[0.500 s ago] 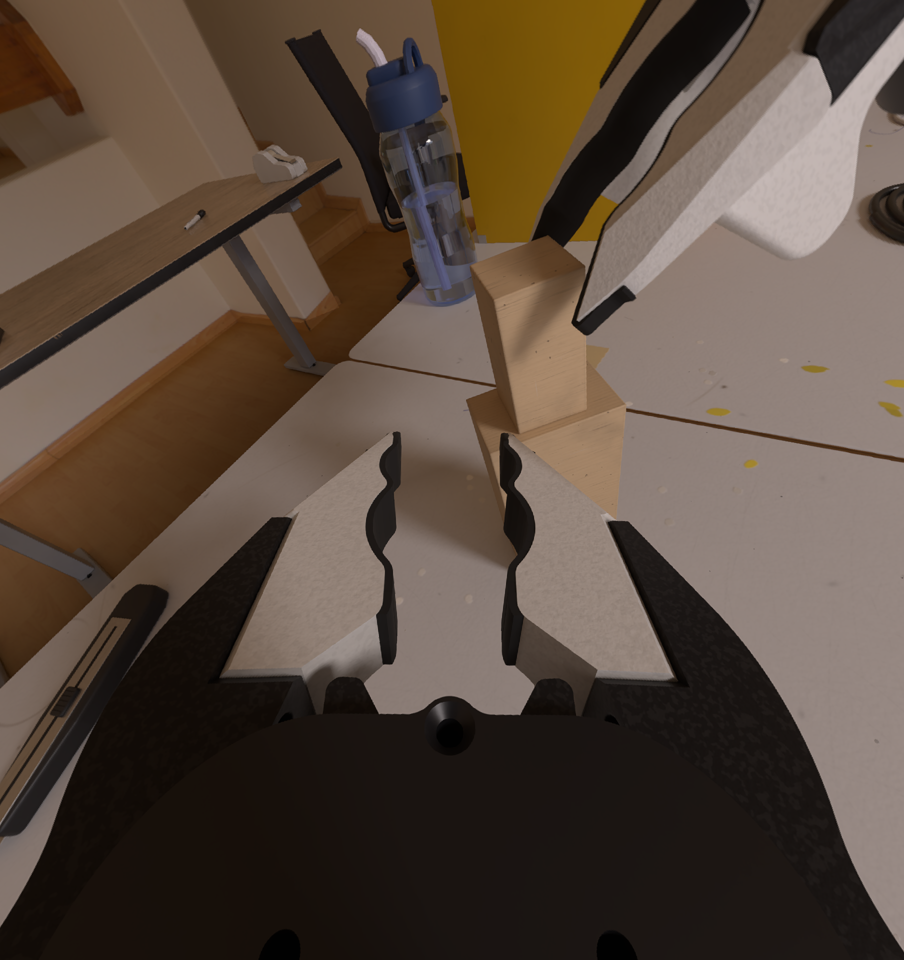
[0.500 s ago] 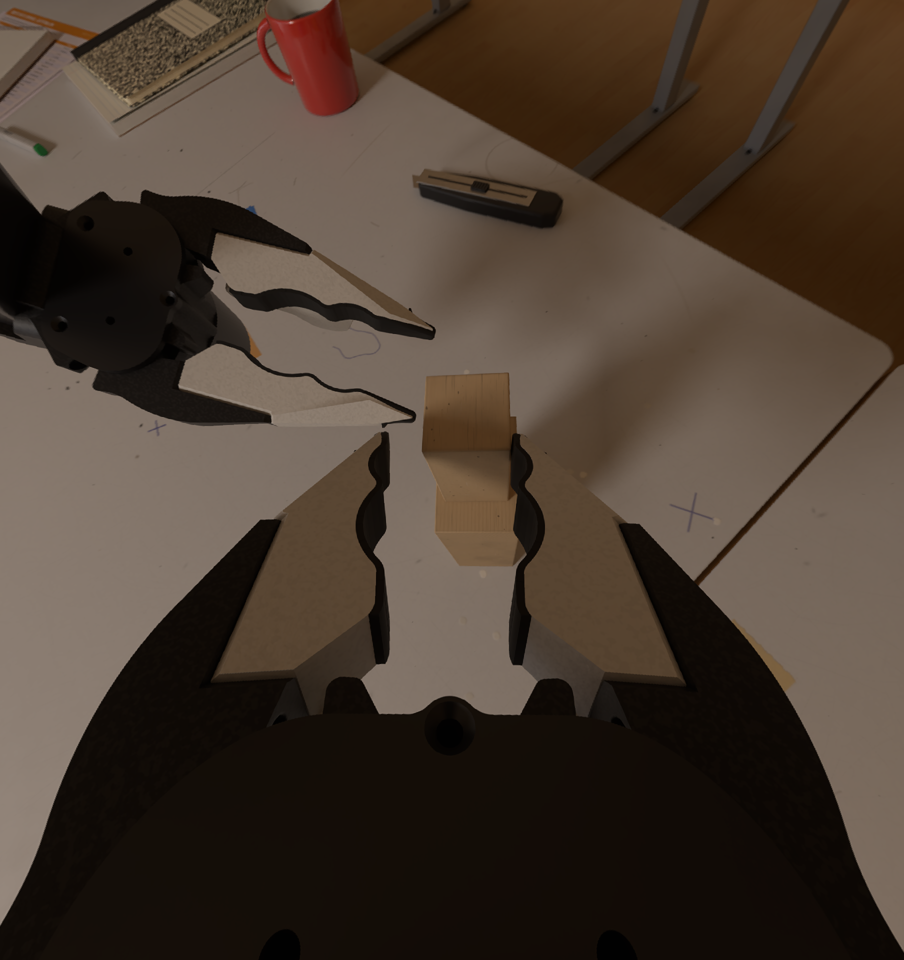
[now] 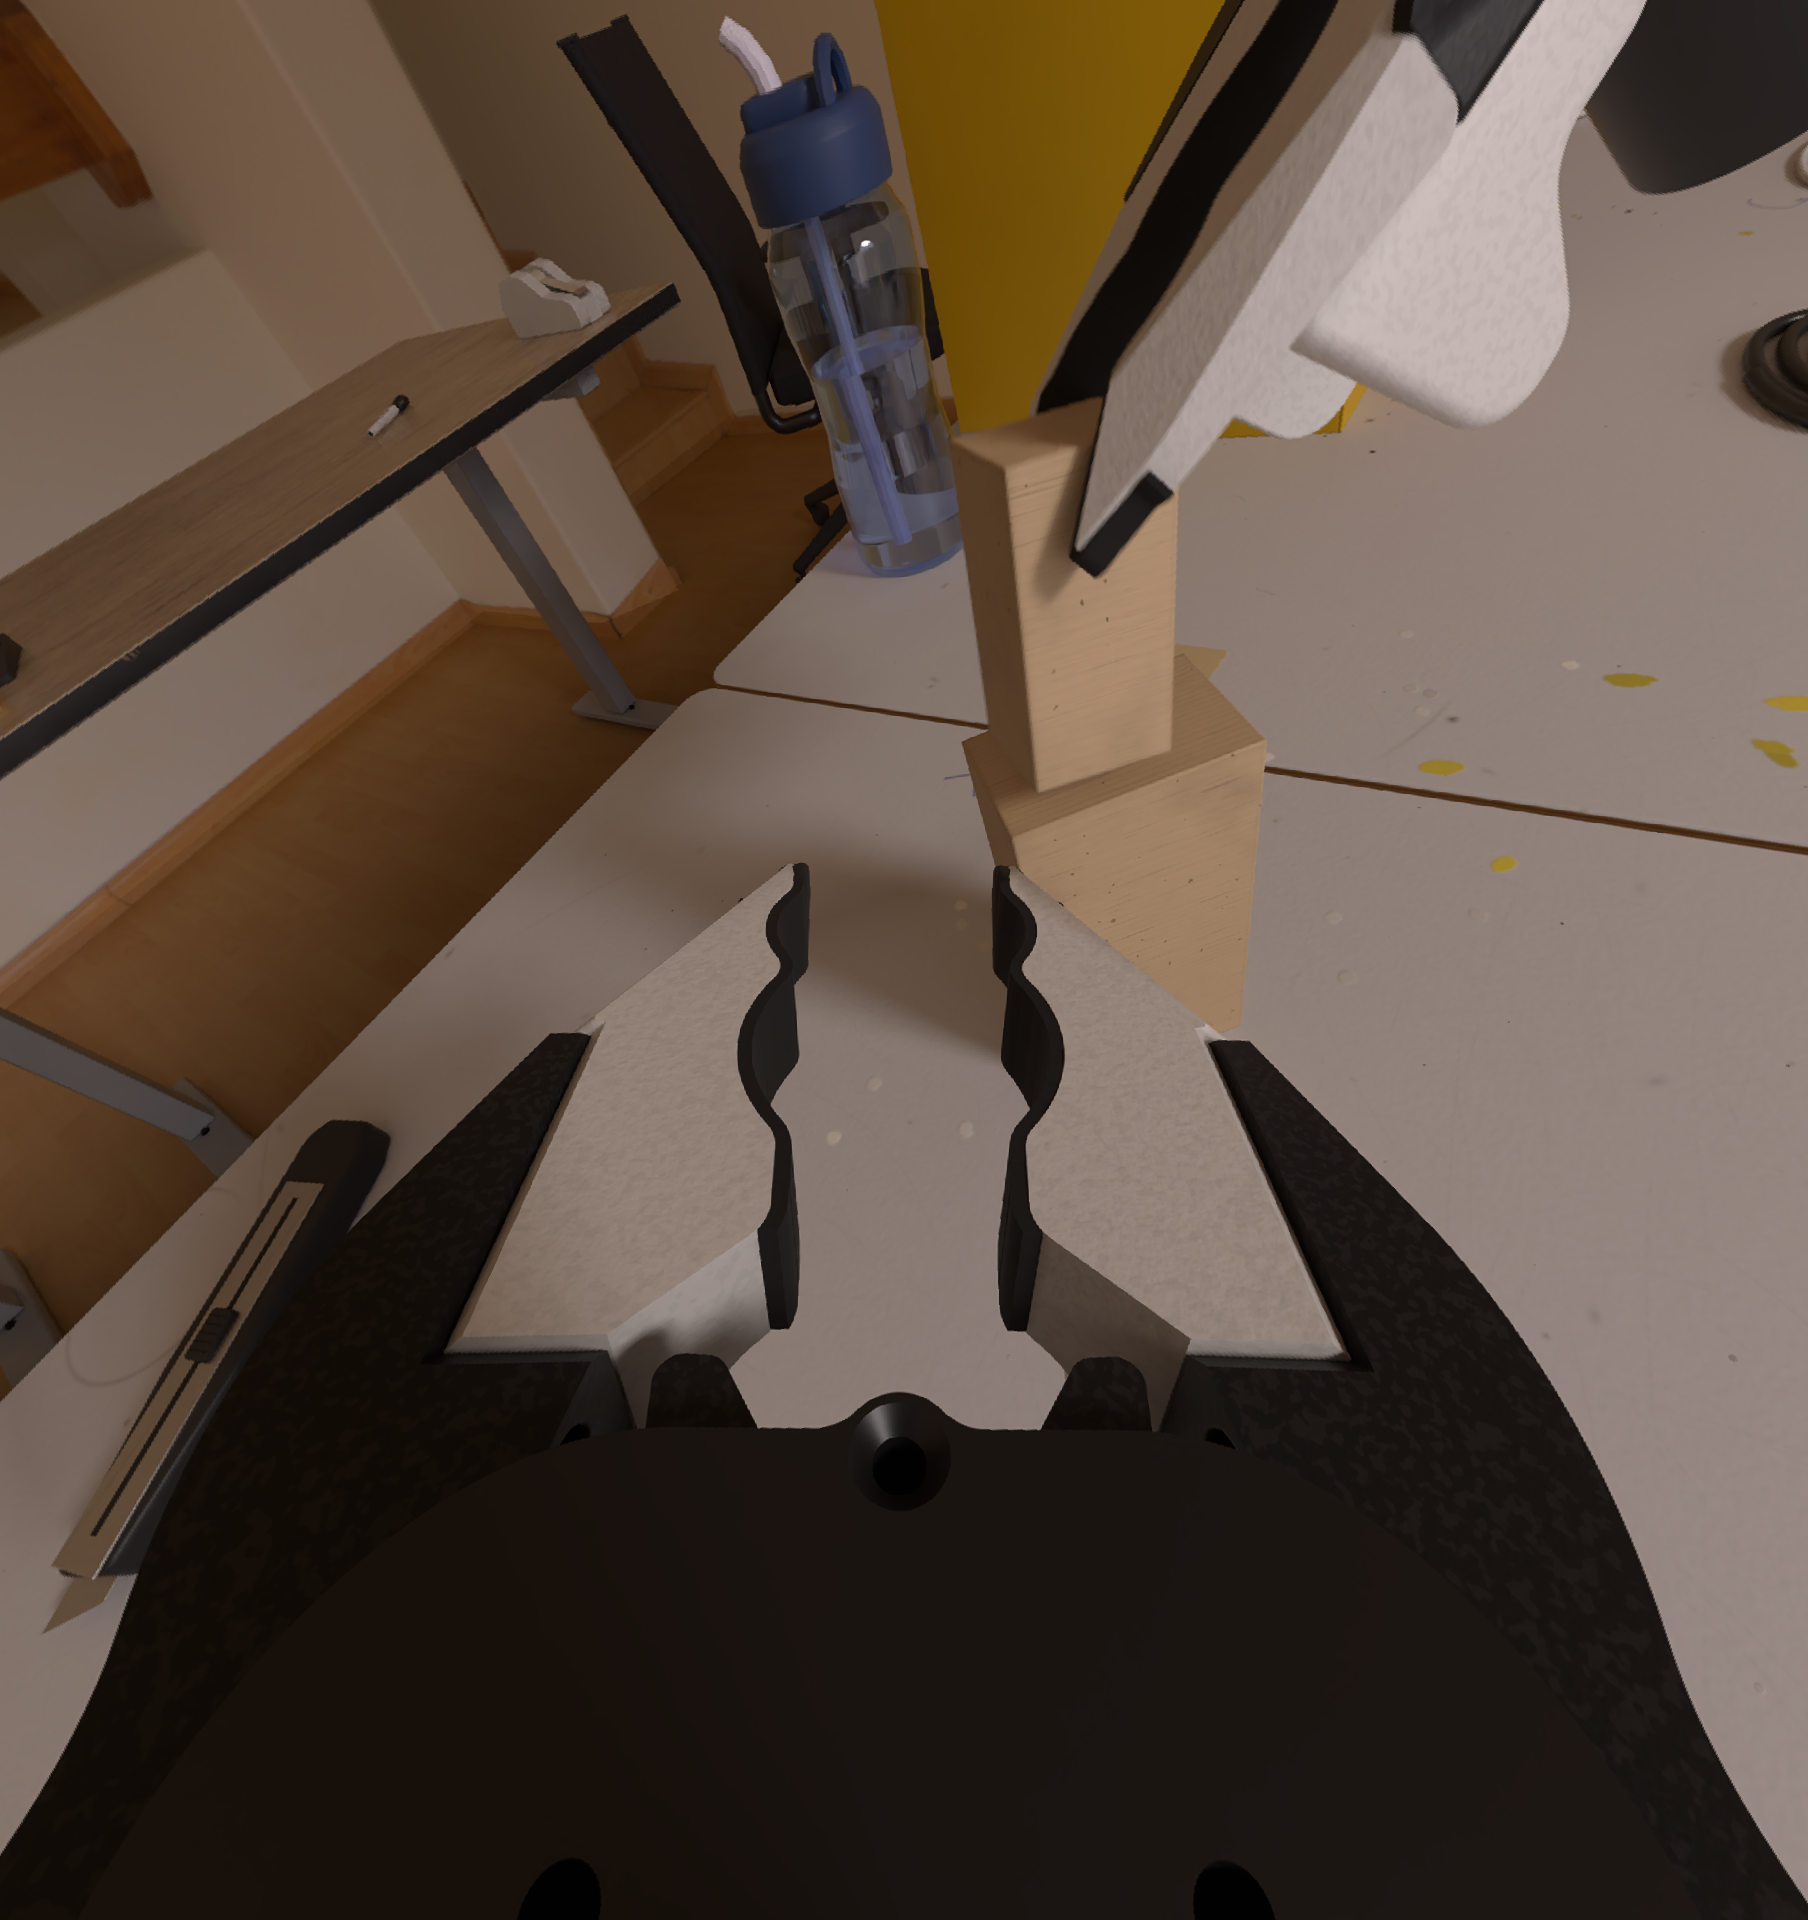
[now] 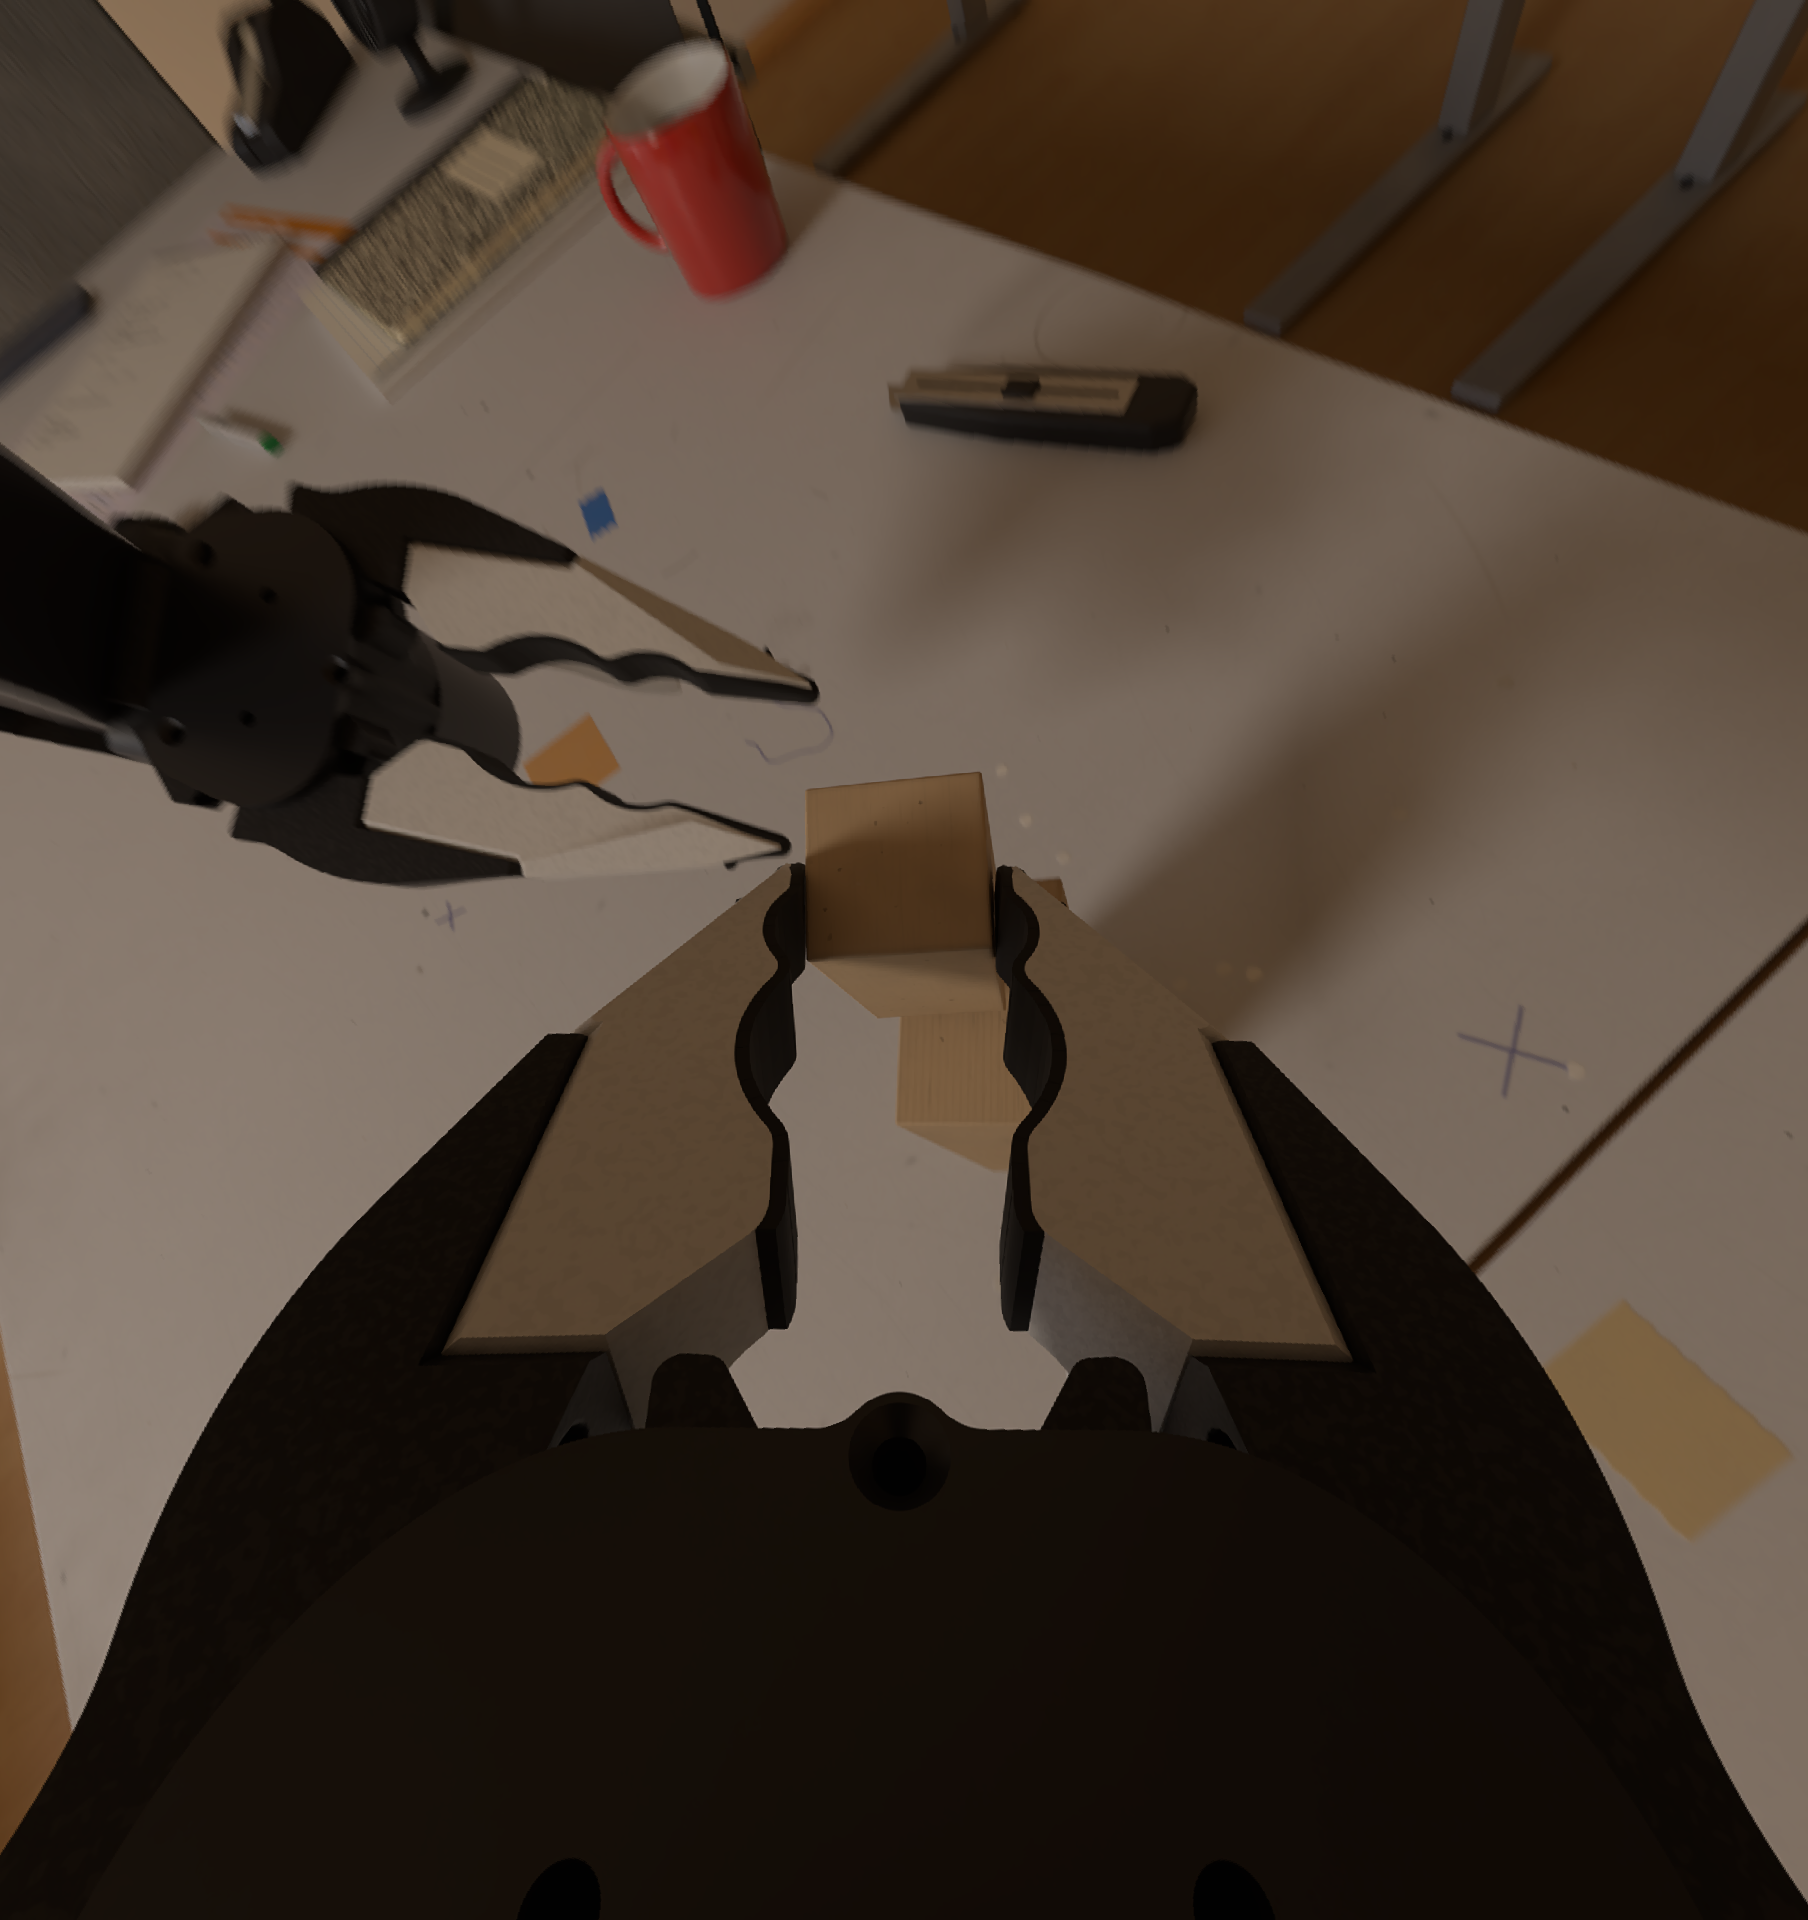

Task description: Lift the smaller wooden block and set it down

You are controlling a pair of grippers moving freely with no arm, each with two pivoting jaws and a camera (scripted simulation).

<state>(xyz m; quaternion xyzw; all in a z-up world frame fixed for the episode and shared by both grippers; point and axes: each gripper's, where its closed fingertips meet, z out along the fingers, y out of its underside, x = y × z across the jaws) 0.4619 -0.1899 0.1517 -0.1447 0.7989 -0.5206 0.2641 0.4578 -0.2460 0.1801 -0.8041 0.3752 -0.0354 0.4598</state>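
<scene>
The smaller pale wooden block [image 4: 895, 868], a tall upright prism, is pinched near its top between the fingertips of the right gripper [image 4: 898, 914], both pads pressed against its side faces. Seen from the left wrist view, this smaller block [image 3: 1071, 634] appears to hang just above, or barely touching, the larger pale wooden cube [image 3: 1139, 862] beneath it; I cannot tell for certain whether a gap has opened. My judgement: the grasp is made and the lift is at most just begun, so raising the block clear and setting it down on the table are left.

The left gripper [image 3: 898, 883] has its jaws spread with nothing between them, hovering low over the table just beside the larger cube on the near side.

Both blocks stand on a white table [image 4: 1295, 675] near a seam with the neighbouring tabletop. Beyond the cube from the right wrist view lie a black and grey utility knife [image 4: 1045, 407], a red mug [image 4: 697, 187] and a speckled notebook [image 4: 464, 239]. Behind the cube in the left wrist view stand a clear water bottle with a dark blue lid [image 3: 853, 343], a yellow wall panel [image 3: 1025, 187] and a wooden side desk [image 3: 287, 488] over a brown floor
</scene>
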